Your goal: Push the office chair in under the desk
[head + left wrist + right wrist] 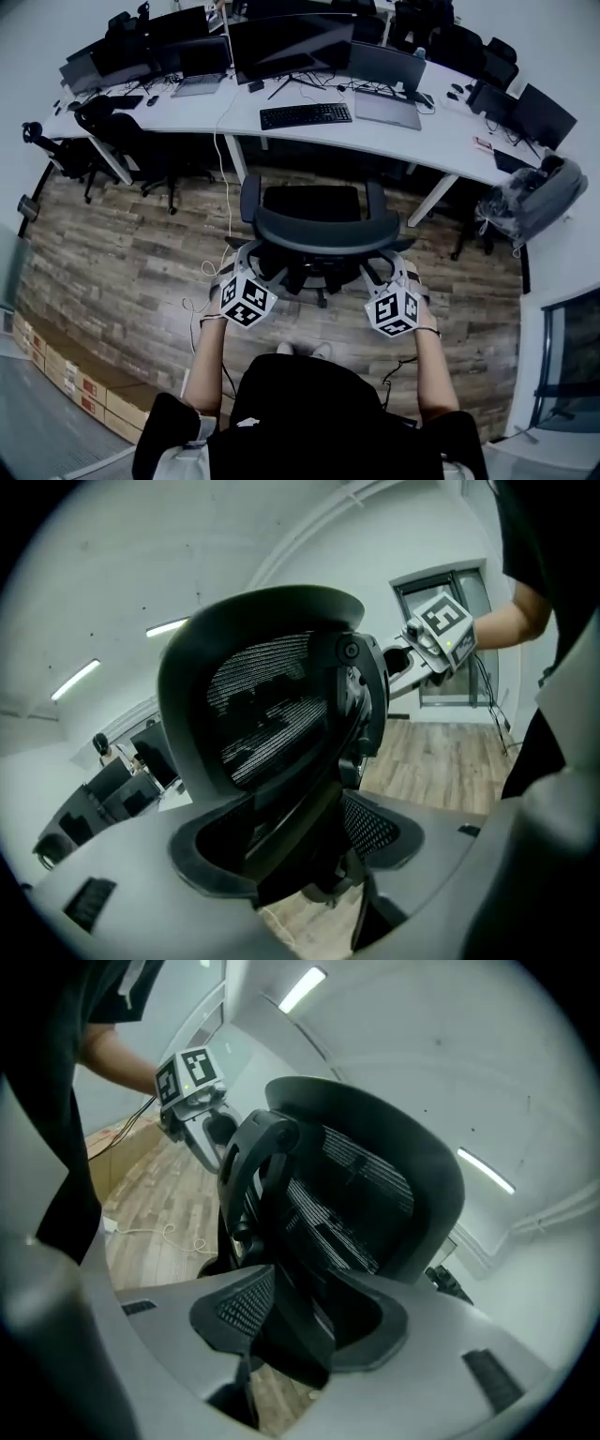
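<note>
Head view: the left tool and the right tool, each with jaws apart and backrest frame loose between them, sit at the two ends of the black office chair backrest, with the white counter just beyond the chair's seat, which is not yet under it.

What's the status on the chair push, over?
Left claw and right claw open, straddling office chair back. Chair out from desk, not under. White cable hangs by its armrest.
</note>
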A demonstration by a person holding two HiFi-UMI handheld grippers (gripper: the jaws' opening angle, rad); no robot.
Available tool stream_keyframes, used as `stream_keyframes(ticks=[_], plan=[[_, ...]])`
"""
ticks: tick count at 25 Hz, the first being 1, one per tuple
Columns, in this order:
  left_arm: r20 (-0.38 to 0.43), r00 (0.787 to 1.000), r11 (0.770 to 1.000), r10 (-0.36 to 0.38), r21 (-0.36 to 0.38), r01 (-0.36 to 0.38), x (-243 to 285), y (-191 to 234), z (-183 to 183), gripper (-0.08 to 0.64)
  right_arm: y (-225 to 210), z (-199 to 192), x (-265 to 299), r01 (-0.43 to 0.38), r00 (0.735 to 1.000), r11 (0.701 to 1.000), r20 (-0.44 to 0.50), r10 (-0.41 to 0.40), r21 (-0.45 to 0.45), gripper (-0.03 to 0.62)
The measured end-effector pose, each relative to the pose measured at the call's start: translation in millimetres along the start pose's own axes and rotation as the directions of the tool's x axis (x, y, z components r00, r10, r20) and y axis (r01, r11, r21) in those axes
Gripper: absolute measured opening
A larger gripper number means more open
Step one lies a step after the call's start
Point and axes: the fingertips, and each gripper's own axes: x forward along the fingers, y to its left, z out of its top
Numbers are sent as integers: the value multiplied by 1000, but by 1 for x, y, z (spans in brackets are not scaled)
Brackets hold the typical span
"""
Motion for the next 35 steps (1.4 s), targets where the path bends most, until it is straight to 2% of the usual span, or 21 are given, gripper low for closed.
stream_keyframes(ticks=[2, 5, 8, 10, 12, 16, 18, 22, 25, 30, 31, 35], plan=[[-45, 999, 995, 24, 100, -19, 6, 0, -3, 315, 1, -5, 5, -19, 1000, 996, -18, 18, -85, 200], [-100, 993, 964, 63, 263, -35, 16, -1, -5, 351, 2, -12, 15, -37, 999, 981, -46, 28, -190, 275], [-127, 988, 930, 89, 366, -37, 28, -2, -7, 375, 0, -15, 23, -31, 998, 967, -54, 18, -254, 296], [-140, 984, 911, 110, 410, -43, 32, -2, -10, 388, 1, -18, 28, -42, 998, 959, -65, 25, -279, 302], [-141, 982, 898, 123, 437, -49, 33, -2, -11, 394, 2, -23, 33, -56, 996, 951, -79, 33, -305, 308], [-118, 980, 857, 159, 509, -78, 33, -9, -7, 397, 2, -26, 40, -54, 997, 944, -78, 30, -326, 316], [-110, 981, 853, 158, 516, -80, 38, -13, -2, 397, 3, -26, 44, -54, 997, 942, -77, 30, -332, 316], [-156, 974, 841, 162, 538, -54, 53, -12, -7, 397, 4, -24, 47, -58, 996, 938, -77, 34, -341, 316], [-159, 971, 833, 178, 550, -62, 62, -9, -7, 397, 4, -24, 48, -62, 996, 937, -82, 36, -344, 316], [-132, 961, 792, 244, 599, -119, 65, -2, -5, 393, 3, -24, 49, -60, 996, 925, -90, 28, -375, 316], [-126, 958, 787, 258, 602, -132, 65, -1, -4, 368, 3, -24, 49, -58, 995, 923, -92, 25, -379, 316], [-144, 951, 787, 272, 603, -134, 67, 1, -3, 362, 1, -24, 51, -65, 995, 919, -100, 28, -389, 316]])
